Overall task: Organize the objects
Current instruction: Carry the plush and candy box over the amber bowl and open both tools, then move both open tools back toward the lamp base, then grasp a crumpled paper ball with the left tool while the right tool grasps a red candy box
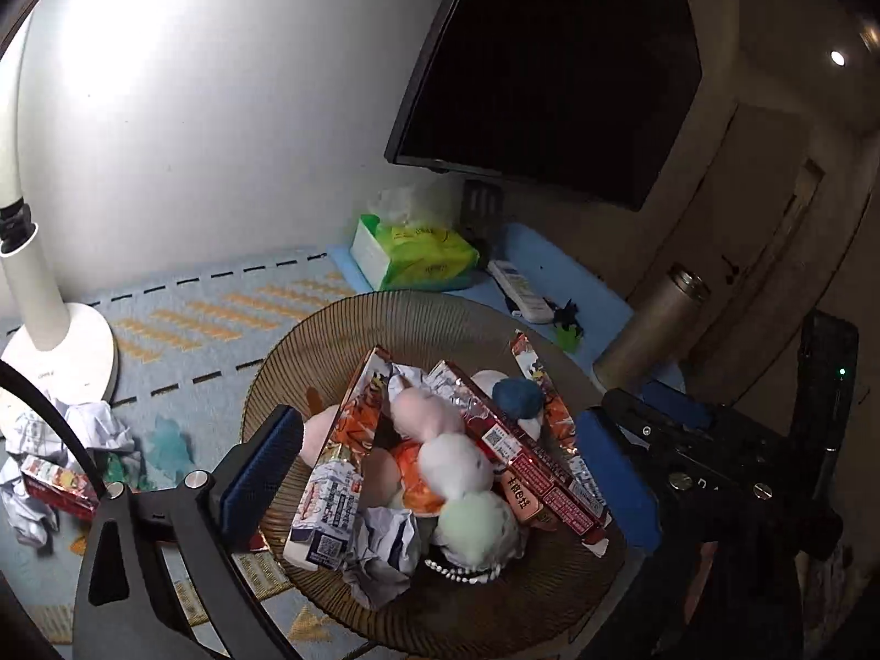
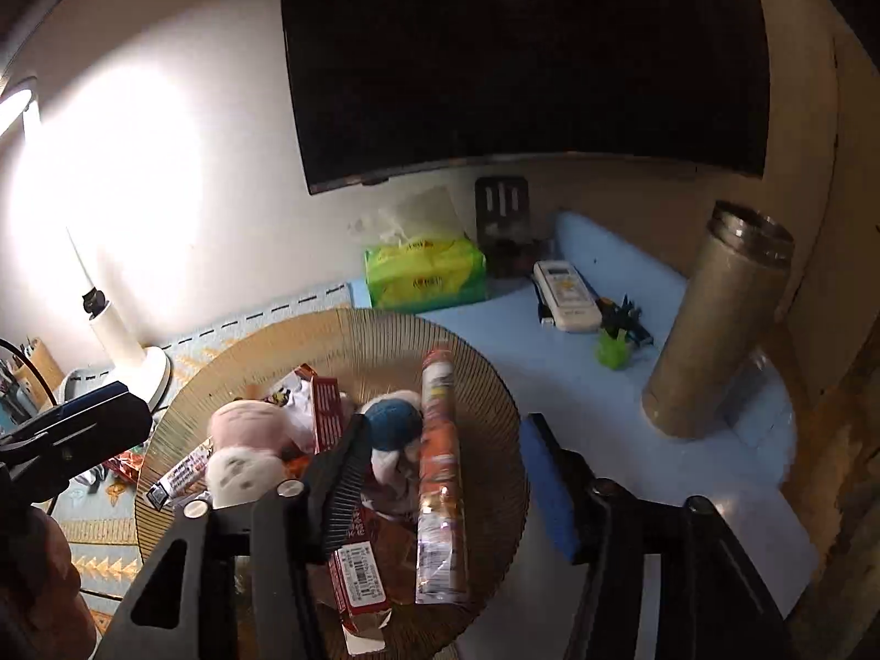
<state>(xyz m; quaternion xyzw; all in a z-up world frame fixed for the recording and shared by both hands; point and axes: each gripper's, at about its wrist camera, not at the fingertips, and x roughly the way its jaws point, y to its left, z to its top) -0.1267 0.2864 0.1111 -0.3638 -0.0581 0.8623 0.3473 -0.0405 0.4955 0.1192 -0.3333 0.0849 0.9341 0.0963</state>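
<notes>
A ribbed amber glass plate [image 1: 341, 330] [image 2: 330, 330] holds a heap: pink, white and green plush balls [image 1: 426, 412], a blue ball [image 1: 517, 396] [image 2: 393, 423], red snack boxes [image 1: 528, 456], an orange foil wrapper [image 2: 440, 467], crumpled paper [image 1: 379, 550] and a bead bracelet [image 1: 462, 572]. My left gripper [image 1: 440, 478] hovers above the heap, jaws wide, gripping nothing. My right gripper [image 2: 445, 487] also stands open over the plate; the orange wrapper lies beneath the gap, untouched by either pad. The left gripper's finger [image 2: 82, 429] shows at the left edge of the right wrist view.
On the patterned blue mat left of the plate lie crumpled paper [image 1: 82, 429] and a small red box [image 1: 55, 487], beside a white lamp base [image 1: 60, 352]. Behind stand a green tissue pack [image 2: 426, 275], a remote [image 2: 566, 291], a metal flask [image 2: 720, 330] and a dark monitor [image 2: 522, 55].
</notes>
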